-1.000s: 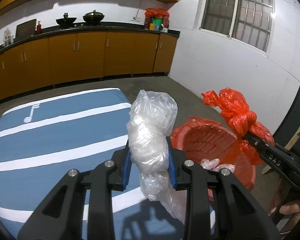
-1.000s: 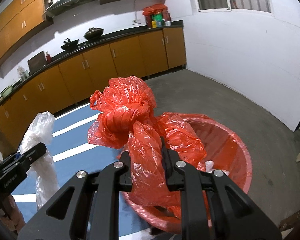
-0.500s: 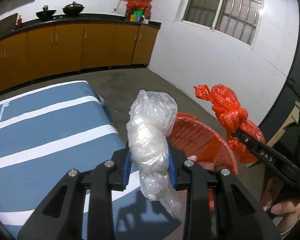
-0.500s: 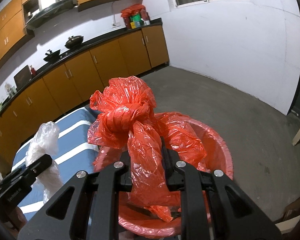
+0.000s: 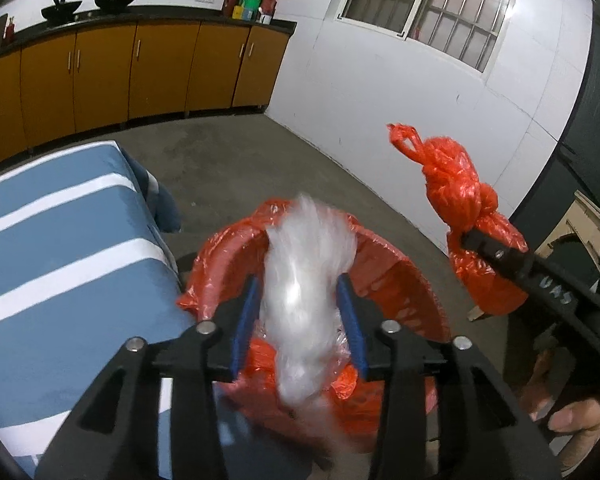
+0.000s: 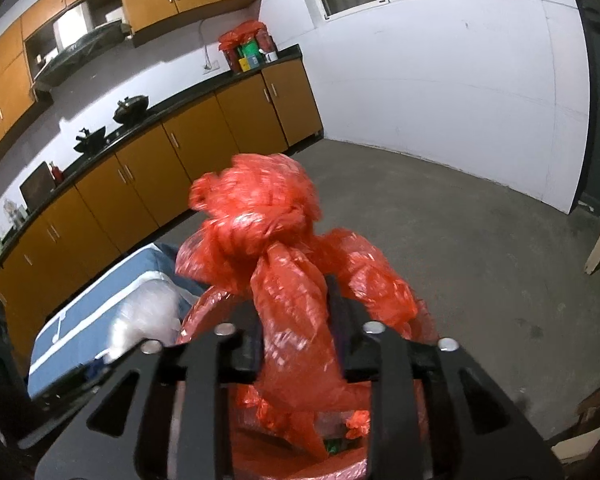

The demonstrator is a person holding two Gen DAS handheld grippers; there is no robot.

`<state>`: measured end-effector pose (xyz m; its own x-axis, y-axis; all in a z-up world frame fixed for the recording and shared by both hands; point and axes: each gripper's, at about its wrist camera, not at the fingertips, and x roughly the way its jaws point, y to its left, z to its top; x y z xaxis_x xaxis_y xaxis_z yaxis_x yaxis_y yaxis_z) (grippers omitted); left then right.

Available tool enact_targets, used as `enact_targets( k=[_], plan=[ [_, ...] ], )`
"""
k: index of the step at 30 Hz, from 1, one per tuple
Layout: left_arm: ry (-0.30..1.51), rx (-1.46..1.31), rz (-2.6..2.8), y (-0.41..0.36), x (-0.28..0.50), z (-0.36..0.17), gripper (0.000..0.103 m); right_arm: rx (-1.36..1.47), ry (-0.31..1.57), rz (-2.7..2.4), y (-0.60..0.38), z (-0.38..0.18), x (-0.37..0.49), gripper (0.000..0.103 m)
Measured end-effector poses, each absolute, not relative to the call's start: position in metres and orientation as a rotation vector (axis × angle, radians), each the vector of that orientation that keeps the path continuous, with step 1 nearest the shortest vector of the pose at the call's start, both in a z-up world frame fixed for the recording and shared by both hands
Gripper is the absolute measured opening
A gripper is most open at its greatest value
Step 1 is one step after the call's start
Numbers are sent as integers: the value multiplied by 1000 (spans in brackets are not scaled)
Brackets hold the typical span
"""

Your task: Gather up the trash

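My left gripper point(image 5: 302, 300) stands open above the red-lined bin point(image 5: 396, 272). The clear plastic bag point(image 5: 306, 292) is a blur between its spread blue pads point(image 5: 246, 320), dropping toward the bin. My right gripper point(image 6: 294, 316) is shut on a knotted red plastic bag point(image 6: 268, 232) and holds it over the bin point(image 6: 300, 440). The red bag point(image 5: 464, 200) and the right gripper point(image 5: 466, 240) also show at the right of the left wrist view. The clear bag shows blurred at the left of the right wrist view point(image 6: 148, 316).
A blue table with white stripes point(image 5: 60, 248) stands left of the bin. Orange cabinets point(image 5: 140, 68) with a dark counter line the far wall. A white wall with a barred window point(image 5: 432, 12) is at the right. The floor point(image 6: 480, 240) is bare concrete.
Both grippers moved right, from over the table to over the bin. The left jaws have opened and the clear bag is slipping down, blurred. The right still holds the red bag.
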<state>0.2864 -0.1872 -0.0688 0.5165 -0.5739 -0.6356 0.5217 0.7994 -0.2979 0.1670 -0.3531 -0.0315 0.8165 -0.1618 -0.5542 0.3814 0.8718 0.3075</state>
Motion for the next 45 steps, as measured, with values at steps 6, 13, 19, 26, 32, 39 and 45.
enact_targets(
  k=[6, 13, 19, 26, 32, 39, 45],
  plan=[
    [815, -79, -628, -181, 287, -79, 51, 415, 538, -289, -353, -35, 158, 53],
    [739, -70, -520, -141, 272, -66, 64, 337, 533, -311, -341, -30, 146, 72],
    [632, -24, -404, -102, 241, -41, 78, 213, 462, -370, -318, -13, 123, 97],
    [522, 14, -265, -56, 192, -18, 94, 71, 427, -433, -284, 4, 94, 101],
    [468, 15, -165, -19, 149, -5, 99, 62, 422, -431, -264, 11, 71, 101],
    [439, 12, -124, 2, 111, 8, 99, 73, 422, -356, -243, 16, 53, 101],
    [433, 11, -115, 9, 89, 12, 99, 71, 419, -322, -227, 18, 40, 101]
  ],
)
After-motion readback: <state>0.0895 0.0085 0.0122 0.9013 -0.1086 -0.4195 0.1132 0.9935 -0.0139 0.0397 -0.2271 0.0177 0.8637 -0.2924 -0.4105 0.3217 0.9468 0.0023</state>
